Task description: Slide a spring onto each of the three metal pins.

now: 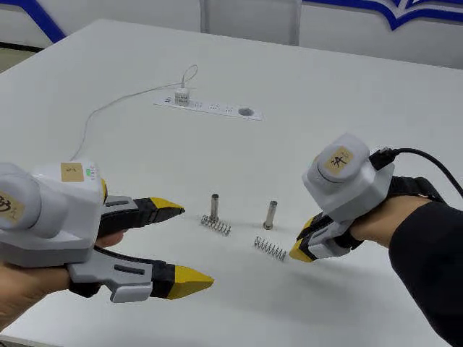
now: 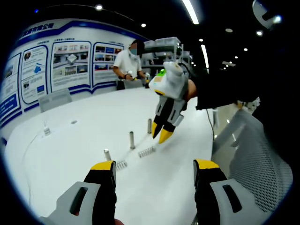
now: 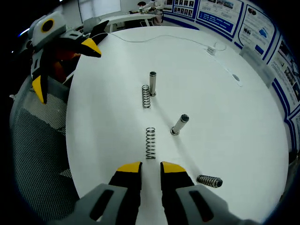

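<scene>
1. Left gripper [image 1: 194, 244], lower left of head view: jaws wide apart, empty; right gripper [image 3: 151, 168]: jaws narrowly parted, empty.
2. Spring [image 3: 150, 143] lies flat just above the right jaws, beside 1 pin [image 3: 179, 124].
3. Judged light, compressible, prone to rolling; grip gently at mid-coil.

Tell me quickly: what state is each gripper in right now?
Left gripper: open wide, holding nothing.
Right gripper: jaws only narrowly apart, holding nothing; a spring lies just ahead of its tips.
</scene>
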Available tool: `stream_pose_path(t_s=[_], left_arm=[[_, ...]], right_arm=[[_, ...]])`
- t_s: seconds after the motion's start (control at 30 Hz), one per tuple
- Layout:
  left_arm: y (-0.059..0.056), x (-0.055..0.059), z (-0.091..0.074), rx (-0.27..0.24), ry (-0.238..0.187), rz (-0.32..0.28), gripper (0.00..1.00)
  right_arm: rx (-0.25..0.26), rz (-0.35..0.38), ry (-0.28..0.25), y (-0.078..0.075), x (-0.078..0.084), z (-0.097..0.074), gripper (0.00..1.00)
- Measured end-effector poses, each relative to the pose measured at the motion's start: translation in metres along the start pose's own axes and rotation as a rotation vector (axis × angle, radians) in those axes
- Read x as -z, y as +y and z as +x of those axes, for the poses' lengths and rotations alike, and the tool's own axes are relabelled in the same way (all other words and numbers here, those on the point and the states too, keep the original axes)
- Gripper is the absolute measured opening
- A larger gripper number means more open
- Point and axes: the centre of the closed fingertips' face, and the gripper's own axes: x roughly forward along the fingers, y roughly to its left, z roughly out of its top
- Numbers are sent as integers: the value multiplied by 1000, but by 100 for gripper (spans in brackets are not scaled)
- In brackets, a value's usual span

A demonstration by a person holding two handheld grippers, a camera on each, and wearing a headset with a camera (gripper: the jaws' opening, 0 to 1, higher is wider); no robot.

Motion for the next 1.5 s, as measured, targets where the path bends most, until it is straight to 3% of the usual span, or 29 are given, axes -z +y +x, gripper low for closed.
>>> stream_pose_path(t_s=[0.73,1.5], left_arm=[[1,3,3,-1,10,-5,68],[0,3,8,10,18,5,67]], right_arm=[[-28,-17,33,0,0,26,14],[-31,-21,55,-1,1,31,11]])
